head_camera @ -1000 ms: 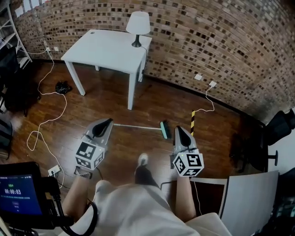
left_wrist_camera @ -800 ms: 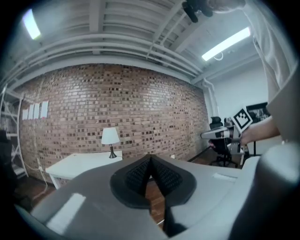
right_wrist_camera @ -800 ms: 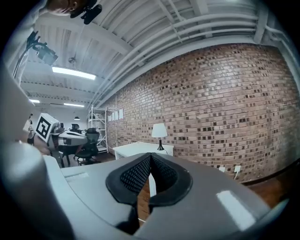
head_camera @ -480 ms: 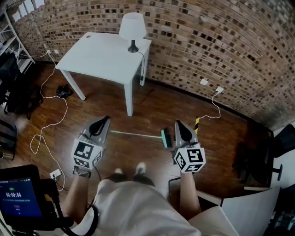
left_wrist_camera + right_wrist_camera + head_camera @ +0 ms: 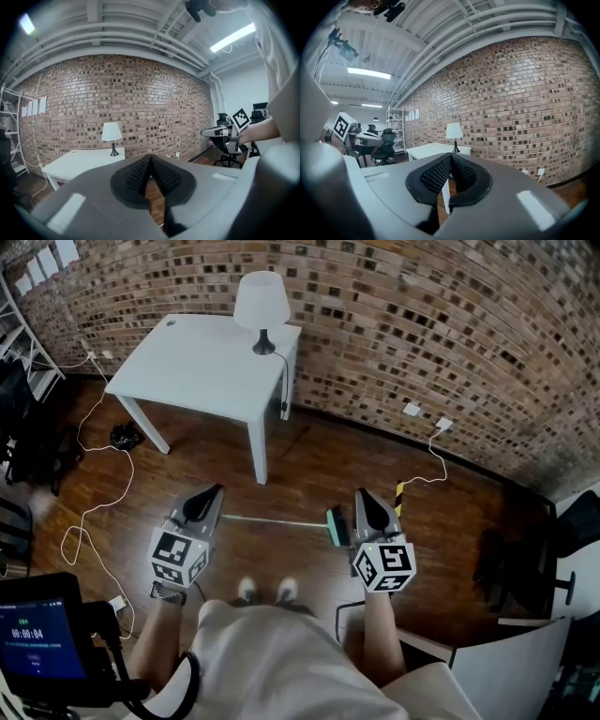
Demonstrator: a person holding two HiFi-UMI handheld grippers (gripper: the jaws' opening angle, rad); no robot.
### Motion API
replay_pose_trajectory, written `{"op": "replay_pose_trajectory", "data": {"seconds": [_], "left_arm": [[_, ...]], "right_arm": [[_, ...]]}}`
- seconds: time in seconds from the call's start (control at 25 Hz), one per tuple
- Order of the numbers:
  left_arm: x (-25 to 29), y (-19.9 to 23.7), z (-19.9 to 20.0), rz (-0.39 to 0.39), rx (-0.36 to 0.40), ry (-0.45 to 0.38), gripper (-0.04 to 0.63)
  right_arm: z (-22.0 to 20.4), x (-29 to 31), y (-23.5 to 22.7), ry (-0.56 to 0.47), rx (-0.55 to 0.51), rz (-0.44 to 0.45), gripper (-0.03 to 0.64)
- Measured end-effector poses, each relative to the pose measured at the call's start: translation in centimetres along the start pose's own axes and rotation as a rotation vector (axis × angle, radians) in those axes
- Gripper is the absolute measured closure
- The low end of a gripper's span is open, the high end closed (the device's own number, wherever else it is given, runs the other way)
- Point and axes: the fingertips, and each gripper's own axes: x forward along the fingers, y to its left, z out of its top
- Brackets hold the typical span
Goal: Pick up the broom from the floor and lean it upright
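The broom (image 5: pixel 281 521) lies flat on the wooden floor in the head view, its thin pale handle pointing left and its teal head (image 5: pixel 335 526) at the right. My left gripper (image 5: pixel 214 491) is held over the floor near the handle's left end; it is shut and holds nothing. My right gripper (image 5: pixel 363 495) hovers just right of the broom head, likewise shut and holding nothing. In the left gripper view the pads (image 5: pixel 140 174) meet with nothing between them. The right gripper view shows its pads (image 5: pixel 437 176) closed together. Both grippers point roughly level toward the brick wall.
A white table (image 5: pixel 197 362) with a lamp (image 5: pixel 261 301) stands against the brick wall ahead. A white cable (image 5: pixel 94 512) loops over the floor at left. A yellow-black striped post (image 5: pixel 398 495) stands at right, with office chairs (image 5: pixel 525 568) beyond it. A timer screen (image 5: pixel 37 634) sits at lower left.
The person has stepped forward and both feet now stand together. Both grippers have come closer to the broom, which now lies right between their tips. Both stayed shut.
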Motion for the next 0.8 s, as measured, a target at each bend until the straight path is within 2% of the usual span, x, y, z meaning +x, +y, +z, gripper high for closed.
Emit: {"op": "replay_pose_trajectory", "data": {"seconds": [0.16,0.4,0.68,0.8], "left_arm": [[0.3,0.5,-1.1,0.019,-0.018,0.021,0.595],[0.3,3.2,-3.9,0.127,-0.080,0.080,0.595],[0.6,8.0,-11.4,0.196,-0.150,0.205,0.595],[1.0,10.0,-15.6,0.199,-0.194,0.256,0.595]], "right_arm": [[-0.5,1.3,0.1,0.025,0.002,0.036,0.603],[-3.2,6.8,3.8,0.132,-0.054,0.246,0.588],[-9.1,15.2,8.7,0.264,-0.140,0.392,0.575],[-12.7,18.4,11.1,0.325,-0.177,0.451,0.575]]}}
